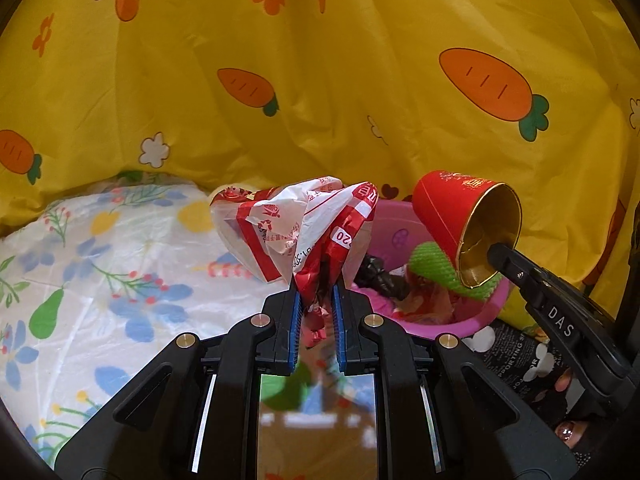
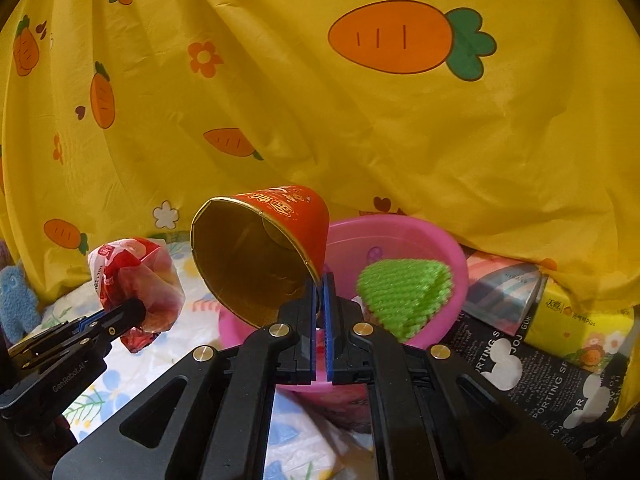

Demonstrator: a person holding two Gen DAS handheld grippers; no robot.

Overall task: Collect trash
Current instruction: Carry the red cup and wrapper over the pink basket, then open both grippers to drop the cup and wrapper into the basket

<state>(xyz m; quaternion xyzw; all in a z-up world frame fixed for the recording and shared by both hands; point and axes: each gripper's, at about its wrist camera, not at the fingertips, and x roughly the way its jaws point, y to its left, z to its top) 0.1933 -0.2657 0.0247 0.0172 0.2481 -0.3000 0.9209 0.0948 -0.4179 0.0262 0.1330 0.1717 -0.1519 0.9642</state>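
Note:
My left gripper [image 1: 316, 292] is shut on a crumpled red and white plastic wrapper [image 1: 296, 224] and holds it up just left of the pink basin [image 1: 484, 316]. It also shows in the right wrist view [image 2: 132, 280]. My right gripper [image 2: 320, 280] is shut on the rim of a red paper cup with a gold inside [image 2: 256, 252], tilted on its side above the pink basin [image 2: 400, 232]. The cup also shows in the left wrist view [image 1: 460, 224]. A green mesh sleeve [image 2: 404, 292] and black and red scraps [image 1: 380, 276] lie in the basin.
A yellow carrot-print cloth [image 2: 360, 120] hangs behind everything. A floral plastic sheet [image 1: 100, 264] covers the surface at left. A black printed bag [image 2: 540, 380], a yellow tissue pack [image 2: 580, 328] and a striped packet [image 2: 504, 288] lie right of the basin. A blue plush toy [image 2: 14, 300] sits far left.

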